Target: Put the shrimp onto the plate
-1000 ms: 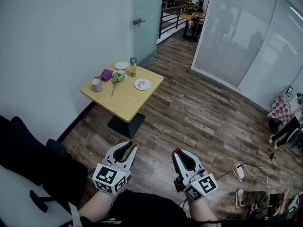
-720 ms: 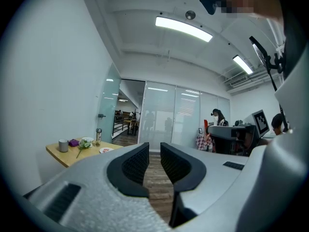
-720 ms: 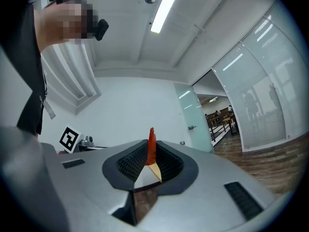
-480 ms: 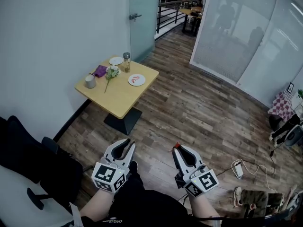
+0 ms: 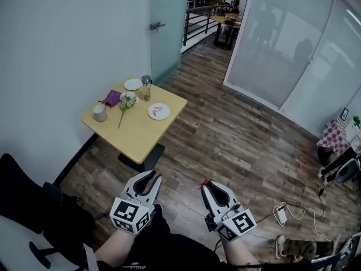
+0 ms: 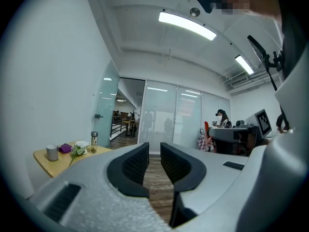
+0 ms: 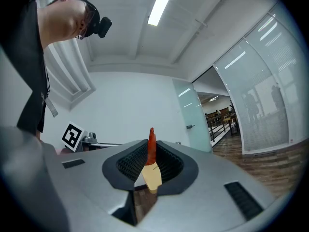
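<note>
A toy shrimp (image 7: 151, 164) with a red tail and pale body stands pinched between the jaws of my right gripper (image 7: 150, 161); in the head view only its red tip (image 5: 206, 180) shows at that gripper (image 5: 205, 183). My left gripper (image 5: 156, 177) is shut with nothing in it, held low beside the right one above the wooden floor. Far ahead, a white plate (image 5: 158, 112) carrying red pieces lies on a small yellow table (image 5: 135, 134). The left gripper view has the table (image 6: 46, 162) at its left edge, beyond the jaws (image 6: 154, 161).
The table also holds a grey cup (image 5: 100, 113), a purple cloth (image 5: 112, 98), a flower (image 5: 126, 101), a bottle (image 5: 146, 87) and a second small plate (image 5: 133, 84). A black chair (image 5: 34, 208) stands at my left. Cables and a power strip (image 5: 281, 213) lie on the floor at right.
The table has slid down and left in the head view and looks slightly nearer. Both grippers keep their pose; the right stays shut on the shrimp.
</note>
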The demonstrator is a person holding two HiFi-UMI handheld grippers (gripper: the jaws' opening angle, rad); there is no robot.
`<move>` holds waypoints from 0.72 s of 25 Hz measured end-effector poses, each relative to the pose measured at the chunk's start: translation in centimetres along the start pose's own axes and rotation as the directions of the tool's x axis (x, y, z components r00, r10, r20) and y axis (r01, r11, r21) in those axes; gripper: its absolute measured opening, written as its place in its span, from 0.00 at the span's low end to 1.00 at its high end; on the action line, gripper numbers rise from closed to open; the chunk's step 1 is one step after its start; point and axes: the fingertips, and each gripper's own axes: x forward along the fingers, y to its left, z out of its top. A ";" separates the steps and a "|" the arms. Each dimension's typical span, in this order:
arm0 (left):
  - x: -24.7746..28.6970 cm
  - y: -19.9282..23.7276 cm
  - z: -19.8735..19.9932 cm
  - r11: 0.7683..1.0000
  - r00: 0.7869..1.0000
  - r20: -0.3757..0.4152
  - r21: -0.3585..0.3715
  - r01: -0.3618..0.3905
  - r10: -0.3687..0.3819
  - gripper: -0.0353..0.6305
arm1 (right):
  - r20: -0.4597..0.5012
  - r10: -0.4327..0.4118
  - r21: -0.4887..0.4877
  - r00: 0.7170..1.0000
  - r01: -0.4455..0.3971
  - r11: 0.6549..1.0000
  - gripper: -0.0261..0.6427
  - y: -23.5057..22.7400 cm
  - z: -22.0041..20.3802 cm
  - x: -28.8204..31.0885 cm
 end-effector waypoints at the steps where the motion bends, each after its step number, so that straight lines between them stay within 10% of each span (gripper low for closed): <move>1: 0.9 1.0 0.3 1.000 1.000 0.001 -0.002 0.004 -0.004 0.17 | 0.000 -0.005 0.001 1.000 0.005 1.000 0.12 -0.6 0.1 1.3; 18: 13.4 20.3 3.6 1.000 0.999 -0.033 -0.002 0.029 -0.029 0.17 | -0.010 -0.055 0.007 0.998 0.055 0.998 0.12 -8.0 -0.1 22.1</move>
